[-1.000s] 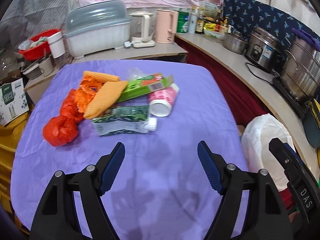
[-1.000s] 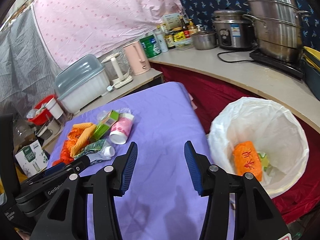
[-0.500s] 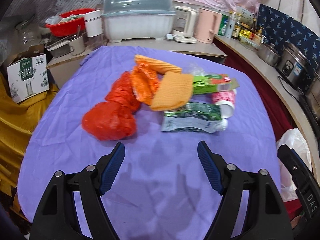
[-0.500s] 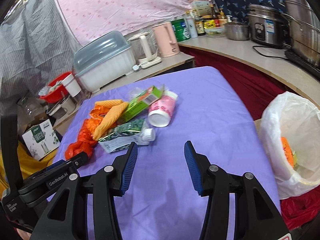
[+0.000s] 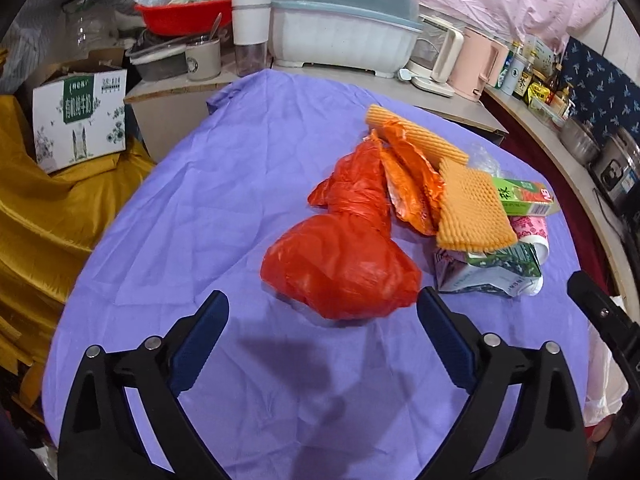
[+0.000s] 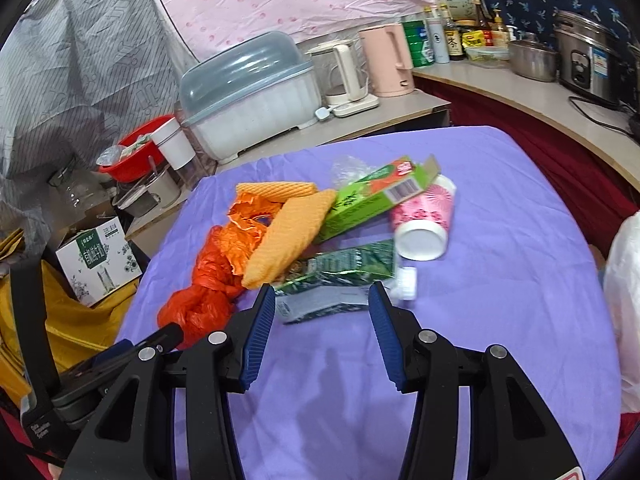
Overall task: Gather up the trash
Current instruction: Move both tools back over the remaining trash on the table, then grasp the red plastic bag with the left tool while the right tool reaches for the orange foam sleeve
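- Both grippers have swung away from the white-lined bin and closed in on the trash heap on the purple tablecloth (image 5: pixel 200 200).
- The left gripper (image 5: pixel 322 332) has just spread its jaws wider; nothing sits between them yet, with the red plastic bag (image 5: pixel 340 272) lying just ahead.
- The right gripper (image 6: pixel 322 312) stays half-open and empty, lined up on the crushed green carton (image 6: pixel 340 280).
- The paper cup (image 6: pixel 424 220), green box (image 6: pixel 376 196) and orange foam nets (image 6: pixel 292 232) lie uncollected; two pickups look imminent.
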